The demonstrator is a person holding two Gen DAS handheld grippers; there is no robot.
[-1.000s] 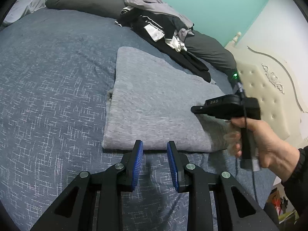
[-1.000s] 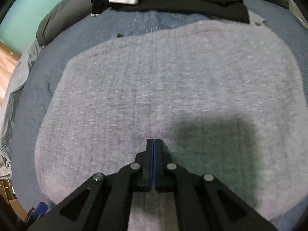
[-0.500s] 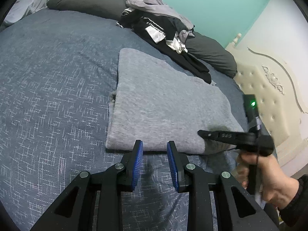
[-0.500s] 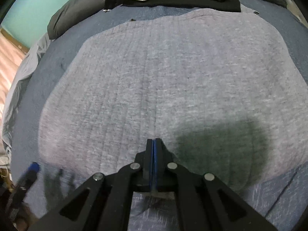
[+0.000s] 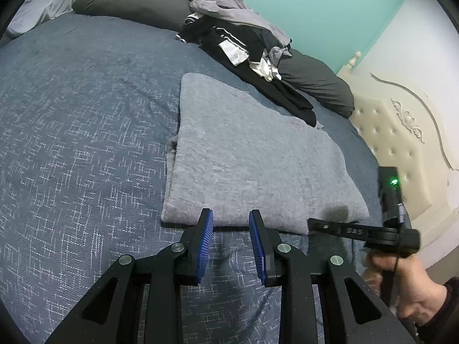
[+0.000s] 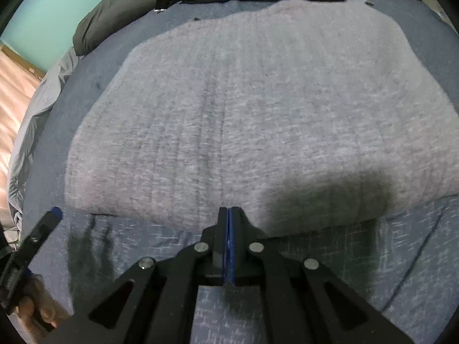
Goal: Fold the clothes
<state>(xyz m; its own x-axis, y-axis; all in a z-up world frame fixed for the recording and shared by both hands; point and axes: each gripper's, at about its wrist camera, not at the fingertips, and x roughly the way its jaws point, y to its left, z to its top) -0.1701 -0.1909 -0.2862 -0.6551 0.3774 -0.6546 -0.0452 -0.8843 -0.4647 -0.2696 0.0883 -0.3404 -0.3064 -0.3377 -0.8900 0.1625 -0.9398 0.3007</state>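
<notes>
A folded grey garment point(image 5: 252, 166) point(image 6: 243, 120) lies flat on the blue bedspread point(image 5: 74, 149). My left gripper point(image 5: 231, 218) hovers at the garment's near edge, its blue pads apart with only bedspread showing between them. My right gripper point(image 6: 228, 215) is shut with nothing in it, its tip over the garment's near fold. In the left wrist view the right gripper point(image 5: 311, 223) shows at the garment's near right corner, held by a hand point(image 5: 407, 283). One left fingertip point(image 6: 54, 213) pokes into the right wrist view at the lower left.
A heap of black, white and grey clothes point(image 5: 238, 43) lies at the back of the bed, against dark grey pillows point(image 5: 134, 3). A cream tufted headboard point(image 5: 401, 149) stands on the right. The bed's left side drops to a wooden floor point(image 6: 14, 97).
My right gripper has drawn back across the garment from over its middle to its near edge, staying shut. The left gripper has kept still.
</notes>
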